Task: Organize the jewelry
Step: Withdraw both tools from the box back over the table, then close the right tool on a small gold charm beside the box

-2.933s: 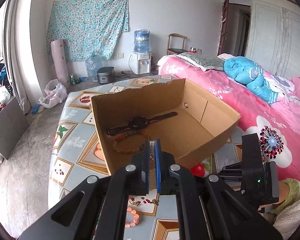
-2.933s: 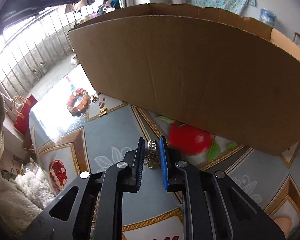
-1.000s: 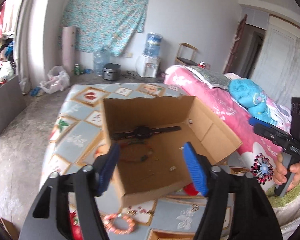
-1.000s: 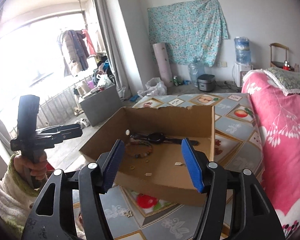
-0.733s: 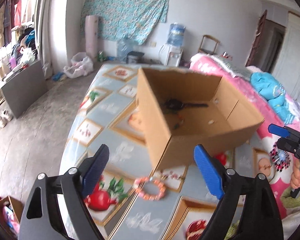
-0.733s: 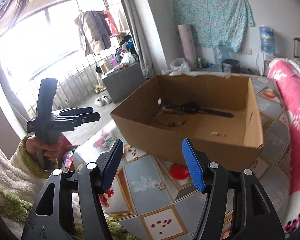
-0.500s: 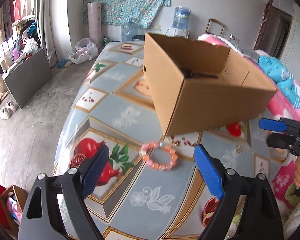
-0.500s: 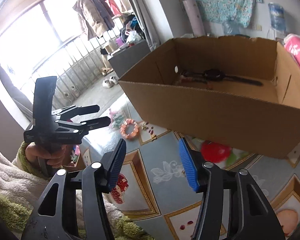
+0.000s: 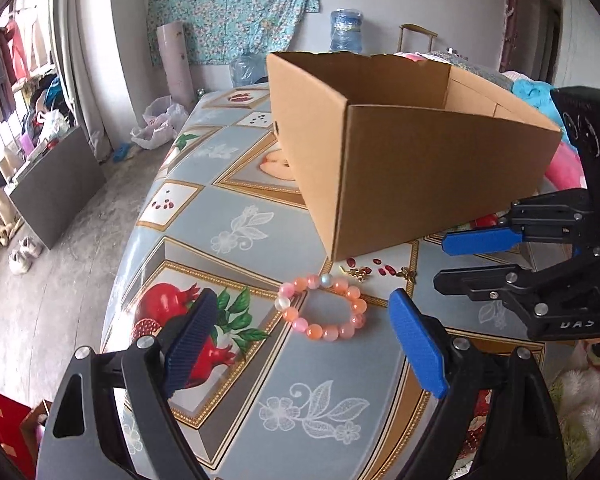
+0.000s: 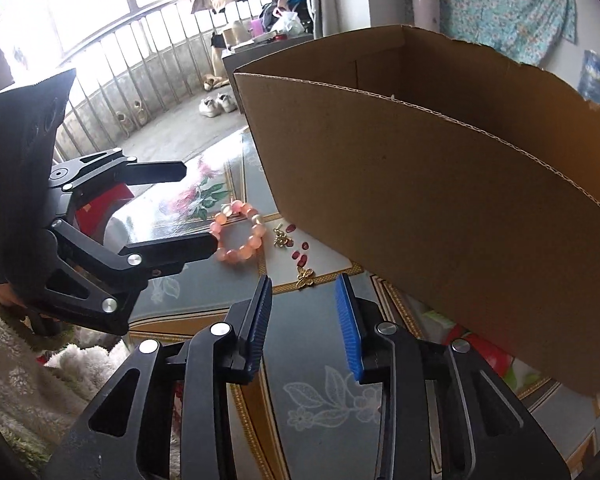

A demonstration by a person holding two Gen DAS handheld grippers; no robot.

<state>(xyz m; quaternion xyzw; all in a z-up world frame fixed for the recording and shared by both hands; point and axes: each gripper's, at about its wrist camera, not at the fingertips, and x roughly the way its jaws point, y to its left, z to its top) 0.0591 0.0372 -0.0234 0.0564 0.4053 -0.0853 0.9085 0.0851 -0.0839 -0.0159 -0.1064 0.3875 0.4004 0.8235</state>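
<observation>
A pink bead bracelet point(image 9: 323, 307) lies on the patterned tablecloth in front of the cardboard box point(image 9: 412, 168); it also shows in the right wrist view point(image 10: 238, 236). My left gripper point(image 9: 300, 340) is open and empty, its jaws wide on either side of the bracelet, just short of it. A small gold butterfly charm point(image 10: 306, 276) and other small gold pieces point(image 10: 280, 237) lie by the box corner. My right gripper point(image 10: 303, 314) is open and empty, low over the table, the butterfly charm just ahead of its fingertips. The box's inside is hidden.
The cardboard box point(image 10: 440, 184) stands close on the right of the right gripper. The table edge point(image 9: 132, 248) drops to the floor on the left. A pink bed point(image 9: 560, 160) lies behind the box. Red printed seeds mark the cloth near the charms.
Both grippers have come down from above the box to the table in front of it. The left now frames the bracelet; the right has narrowed somewhat near the butterfly charm.
</observation>
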